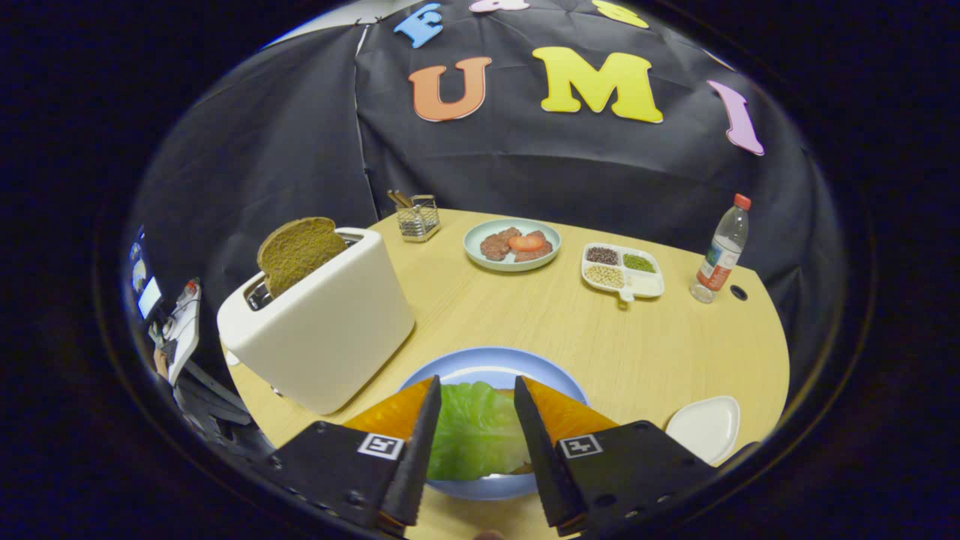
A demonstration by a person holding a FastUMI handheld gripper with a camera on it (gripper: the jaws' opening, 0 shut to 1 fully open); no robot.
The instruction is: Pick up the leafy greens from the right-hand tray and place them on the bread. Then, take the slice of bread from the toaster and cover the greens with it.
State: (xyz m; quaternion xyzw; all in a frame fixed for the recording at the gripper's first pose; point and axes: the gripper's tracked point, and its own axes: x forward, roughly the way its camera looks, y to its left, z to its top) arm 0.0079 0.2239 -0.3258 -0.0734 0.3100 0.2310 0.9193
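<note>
Green lettuce [477, 433] is lying on the blue plate [495, 360] between the fingers of the gripper [475, 420], which are standing apart and pressing on nothing; whether the leaf is resting on bread there is hard to tell, though a brownish edge is peeking out at its five o'clock side. The white tray [705, 427] at three o'clock from the plate is sitting bare, so the greens are looking placed, and the step in hand is probably fetching the bread slice [298, 252] that is poking up from the slot of the white toaster [322, 322] at ten o'clock from the plate. Doing it well is likely meaning lifting clear of the leaf without dragging it, approaching the slice from above, pinching it across its flat faces near the top, and pulling straight up so the toaster is not tipping. Counting what is on the wooden table [600, 330]: one toaster, one slice in it, one plate with meat and tomato [512, 244] at twelve o'clock, one divided dish of seeds [622, 270], one water bottle [721, 255], one small wire holder [418, 217].
</note>
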